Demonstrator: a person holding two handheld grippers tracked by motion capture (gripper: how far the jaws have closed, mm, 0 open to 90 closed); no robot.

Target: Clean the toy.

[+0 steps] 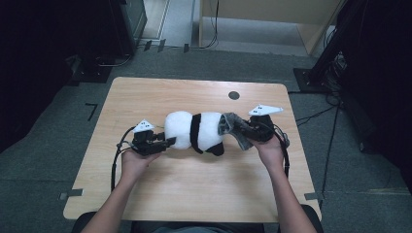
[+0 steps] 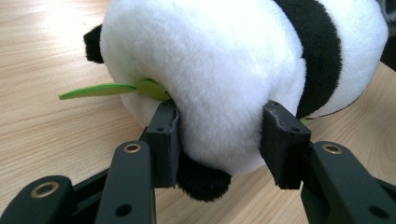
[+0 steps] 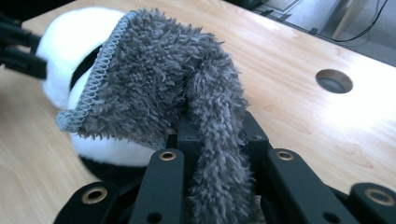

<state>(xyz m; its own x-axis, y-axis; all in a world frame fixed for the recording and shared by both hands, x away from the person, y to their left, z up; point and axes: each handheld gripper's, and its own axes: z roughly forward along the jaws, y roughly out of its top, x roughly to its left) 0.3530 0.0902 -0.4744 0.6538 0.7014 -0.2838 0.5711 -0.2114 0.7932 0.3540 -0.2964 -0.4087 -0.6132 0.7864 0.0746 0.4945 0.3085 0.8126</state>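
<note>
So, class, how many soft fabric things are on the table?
2: a plush panda lying mid-table, clamped by the left tool, and a grey fuzzy cloth draped against its other end, pinched in the right tool.

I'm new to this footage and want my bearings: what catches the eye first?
A plush panda lies mid-table, its white end clamped by the left tongs. At its other end the right tongs pinch a fuzzy grey cloth draped against the toy.
</note>
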